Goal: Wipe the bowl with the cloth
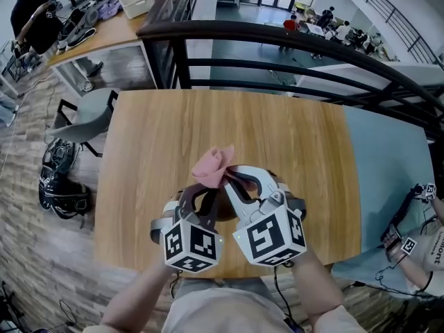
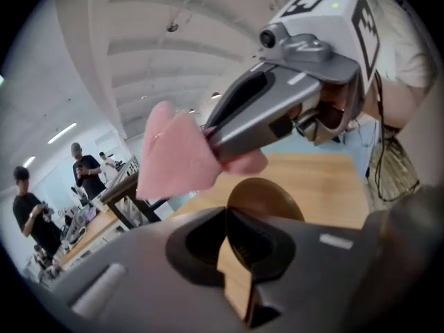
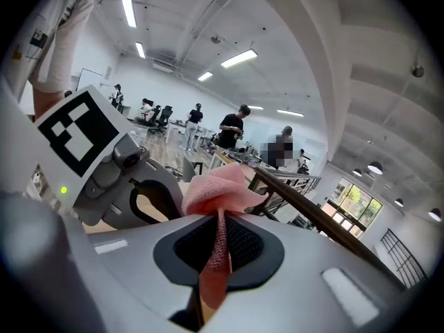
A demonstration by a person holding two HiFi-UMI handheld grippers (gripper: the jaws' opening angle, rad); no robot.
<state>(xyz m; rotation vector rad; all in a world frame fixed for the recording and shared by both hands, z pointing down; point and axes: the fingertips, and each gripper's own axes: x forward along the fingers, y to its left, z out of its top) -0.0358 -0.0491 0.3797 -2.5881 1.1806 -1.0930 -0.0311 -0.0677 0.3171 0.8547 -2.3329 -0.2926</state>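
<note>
Looking down from the head view, we see both grippers held close together over the near edge of a wooden table [image 1: 173,137], their marker cubes towards us and their jaws pointing away.

The left gripper [image 1: 201,203] has its jaws closed down to a thin slit. In its own view a thin brown wall runs through that slit, so we read it as pinching the bowl [image 2: 267,200] by the rim. The bowl is round and brown. It rises beyond the jaw tips, lifted clear of the tabletop and standing nearly on edge. In the head view the grippers cover almost all of it.

The right gripper [image 1: 232,179] has its jaws pressed together on the cloth [image 1: 214,165]. This is a pink, loosely woven piece. In the right gripper view a narrow fold runs down between the pads and the rest bunches up in a soft crest just past the tips. In the left gripper view that crest hangs just above the upper edge of the bowl. We cannot tell whether the two touch.

Beyond the far edge of the table a black railing [image 1: 277,40] curves across, with a lower floor visible past it. A grey chair [image 1: 90,120] stands at the left side of the table.
</note>
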